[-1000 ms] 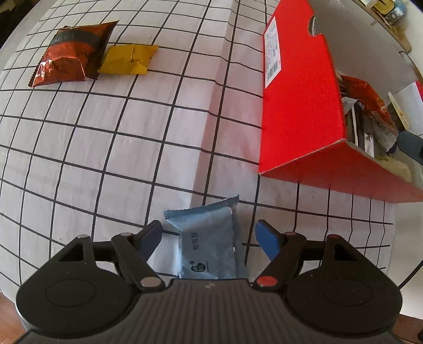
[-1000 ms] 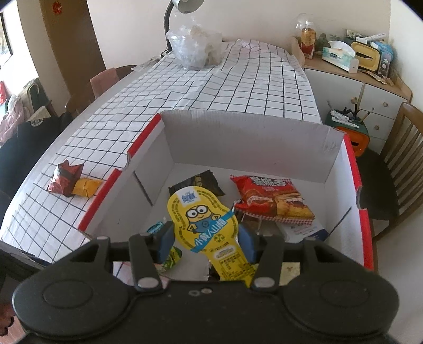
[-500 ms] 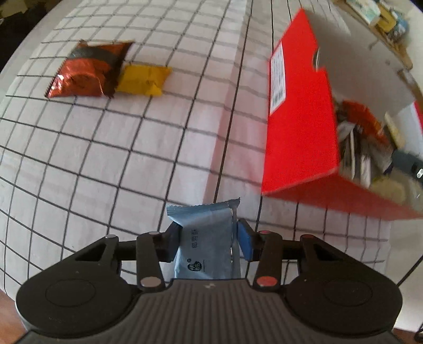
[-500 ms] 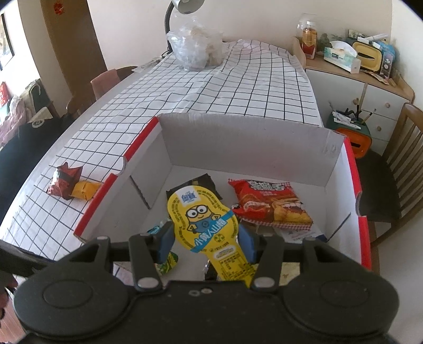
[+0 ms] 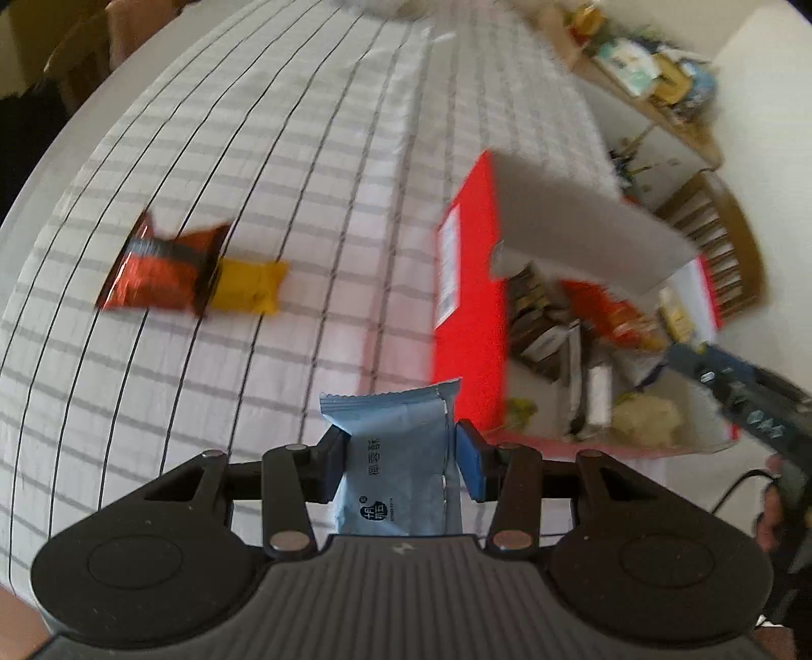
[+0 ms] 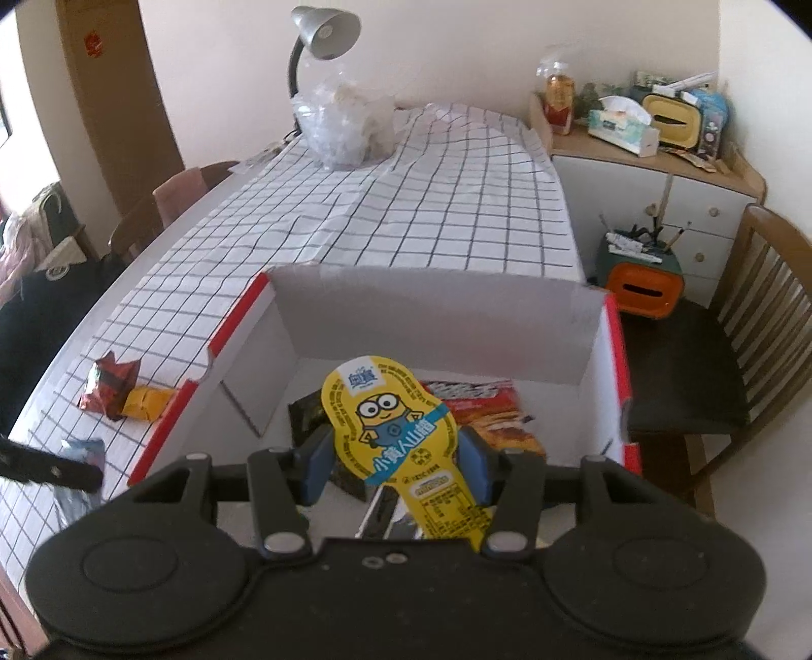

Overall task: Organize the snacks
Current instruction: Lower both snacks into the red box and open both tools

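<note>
Snacks: we log the pale blue packet (image 5: 401, 457) at lower centre of the left wrist view, clamped between the jaws of the left gripper (image 5: 401, 459) and lifted clear of the checked tabletop (image 5: 304, 203). The frame is motion-blurred. In the left half of that view a red-orange foil bag (image 5: 162, 271) lies on the cloth with a yellow packet (image 5: 248, 292) touching its right end. The red box (image 5: 469, 304) stands at right of centre, open at the top, its white inside holding several wrappers too smeared to name. In the right wrist view we see the right gripper (image 6: 396, 459) with its jaws closed on a yellow Minion-printed snack (image 6: 391, 426), which stands upright at frame centre, above the open box. On the box floor behind it lie a red snack bag (image 6: 487, 406) and a dark packet (image 6: 307, 414), side by side. At the lower left edge of this view the blue packet shows again, held above the cloth. A grey desk lamp (image 6: 325, 35) and a clear plastic bag (image 6: 350, 122) occupy the far end of the tabletop, top centre.
</note>
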`<state>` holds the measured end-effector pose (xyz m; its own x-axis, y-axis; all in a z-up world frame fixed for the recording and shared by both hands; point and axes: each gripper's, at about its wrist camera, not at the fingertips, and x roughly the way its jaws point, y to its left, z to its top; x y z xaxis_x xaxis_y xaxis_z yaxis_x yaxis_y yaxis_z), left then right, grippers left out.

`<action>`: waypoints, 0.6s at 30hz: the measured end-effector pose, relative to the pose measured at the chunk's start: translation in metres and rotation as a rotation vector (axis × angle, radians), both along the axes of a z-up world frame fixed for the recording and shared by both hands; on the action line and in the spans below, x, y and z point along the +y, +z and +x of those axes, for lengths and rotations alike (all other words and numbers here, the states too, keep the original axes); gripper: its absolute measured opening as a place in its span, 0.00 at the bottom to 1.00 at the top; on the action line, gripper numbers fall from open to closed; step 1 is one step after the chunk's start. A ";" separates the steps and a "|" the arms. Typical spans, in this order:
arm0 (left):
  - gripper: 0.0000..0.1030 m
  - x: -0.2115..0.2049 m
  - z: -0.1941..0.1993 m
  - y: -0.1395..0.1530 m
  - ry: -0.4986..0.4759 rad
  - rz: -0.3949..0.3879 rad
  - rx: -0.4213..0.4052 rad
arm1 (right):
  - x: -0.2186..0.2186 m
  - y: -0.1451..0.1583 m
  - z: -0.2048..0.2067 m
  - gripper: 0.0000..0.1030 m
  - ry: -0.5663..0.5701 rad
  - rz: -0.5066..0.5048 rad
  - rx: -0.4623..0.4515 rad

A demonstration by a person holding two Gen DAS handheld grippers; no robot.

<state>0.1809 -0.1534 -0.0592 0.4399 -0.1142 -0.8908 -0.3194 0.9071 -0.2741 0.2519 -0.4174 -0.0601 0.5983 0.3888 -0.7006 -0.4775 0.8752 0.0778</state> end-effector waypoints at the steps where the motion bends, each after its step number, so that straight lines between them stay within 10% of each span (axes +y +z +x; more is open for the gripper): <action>1: 0.43 -0.002 0.004 0.005 -0.011 0.000 -0.018 | -0.002 0.001 0.001 0.50 -0.008 0.001 -0.004; 18: 0.43 -0.079 0.107 0.033 -0.280 0.127 -0.081 | -0.018 -0.011 0.022 0.50 -0.082 -0.053 0.003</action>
